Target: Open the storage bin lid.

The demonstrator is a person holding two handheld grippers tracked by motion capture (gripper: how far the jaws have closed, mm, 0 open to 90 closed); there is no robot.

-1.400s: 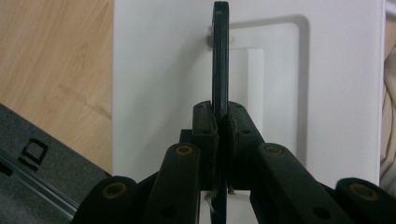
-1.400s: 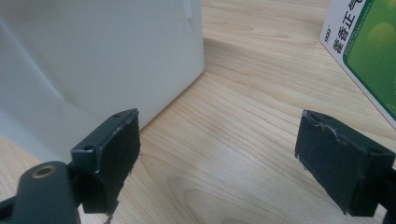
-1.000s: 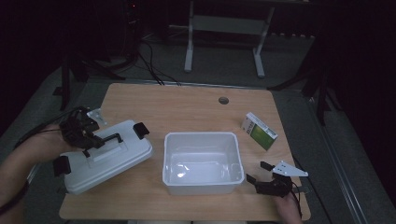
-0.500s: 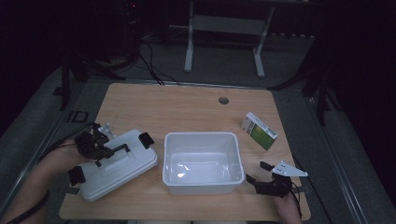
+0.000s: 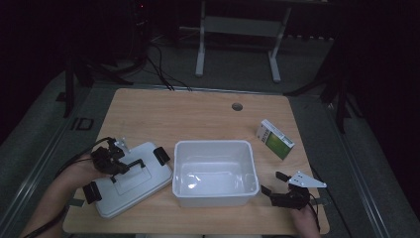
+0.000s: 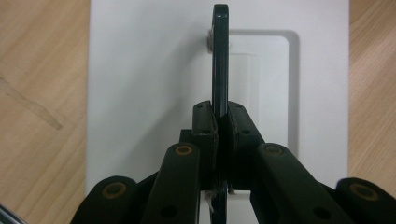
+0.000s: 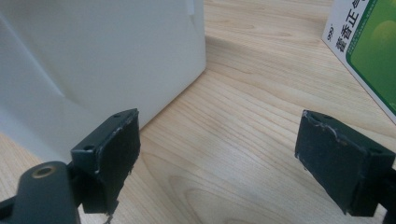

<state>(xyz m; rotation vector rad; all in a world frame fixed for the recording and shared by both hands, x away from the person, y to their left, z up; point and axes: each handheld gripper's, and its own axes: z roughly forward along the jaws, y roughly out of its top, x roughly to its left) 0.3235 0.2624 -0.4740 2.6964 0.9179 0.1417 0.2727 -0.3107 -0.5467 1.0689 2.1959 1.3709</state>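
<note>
Spanning a dark room (floor cables behind), the wooden table [image 5: 198, 114] is pale.

The room is dim, almost black in the upper part and at both sides of the high view, and light falls from above on the table [image 5: 208, 119] alone. The white bin [image 5: 214, 173] shows soft glare at its bottom. Both gripper views are bright, even and sharp, softening at their lower edges.

left gripper [image 5: 130, 164] and white lid [image 5: 130, 183] lowered, lid nearer the table edge
</note>
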